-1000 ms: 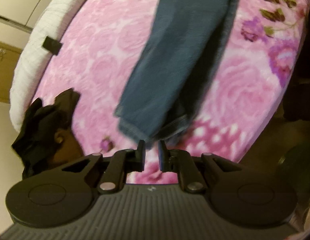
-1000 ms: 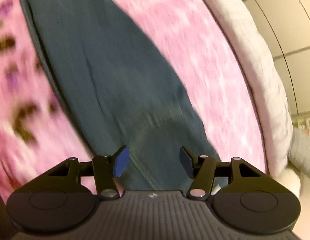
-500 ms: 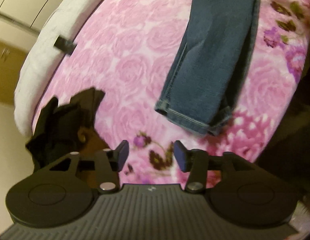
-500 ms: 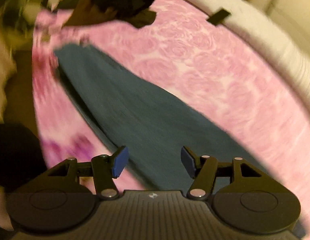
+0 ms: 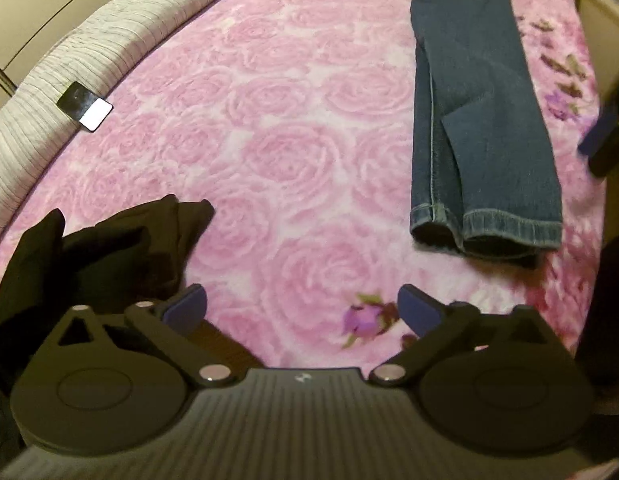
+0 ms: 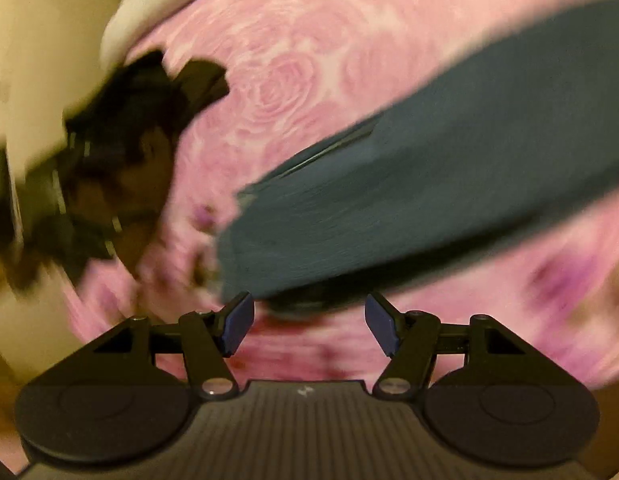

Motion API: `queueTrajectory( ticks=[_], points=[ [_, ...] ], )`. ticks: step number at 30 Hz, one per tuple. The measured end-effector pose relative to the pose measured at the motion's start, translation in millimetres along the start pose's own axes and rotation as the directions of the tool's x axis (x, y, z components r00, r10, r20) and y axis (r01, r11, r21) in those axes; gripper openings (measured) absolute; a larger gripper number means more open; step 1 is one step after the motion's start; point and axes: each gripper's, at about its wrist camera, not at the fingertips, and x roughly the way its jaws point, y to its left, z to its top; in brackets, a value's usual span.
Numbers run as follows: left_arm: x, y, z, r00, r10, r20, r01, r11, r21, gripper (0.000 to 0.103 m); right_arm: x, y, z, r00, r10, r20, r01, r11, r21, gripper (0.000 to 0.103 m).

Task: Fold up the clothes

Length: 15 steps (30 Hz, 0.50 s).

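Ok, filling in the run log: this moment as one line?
left gripper: open, empty | right gripper: open, empty | jeans: flat on pink blanket, legs stacked | black garment: crumpled

Warm, dim indoor light; the left wrist view is mostly sharp, the right wrist view heavily motion-blurred, both fisheye-curved at the edges.
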Motion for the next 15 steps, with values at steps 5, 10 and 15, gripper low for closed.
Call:
queueTrajectory(
  ticks=[5, 10, 15],
  points=[
    [-4, 5, -13, 0.998, -0.055, 0.005, 0.055, 0.998, 0.037, 0.102, 38, 1, -29, 0.99, 0.041, 0.137, -0.082, 0.946, 0.312, 0.064],
    [-6, 3, -22, 0.995, -0.097, 0.015, 0.096, 0.994, 0.054, 0.102, 56, -4, -39, 0.967, 0.037, 0.253, -0.163, 0.852, 0.498, 0.028],
    [-10, -9, -26, 0.987, -0.159, 0.035, 0.155, 0.984, 0.085, 0.102, 33, -1, -32, 0.95, 0.062, 0.306, -0.224, 0.819, 0.529, 0.008]
  ],
)
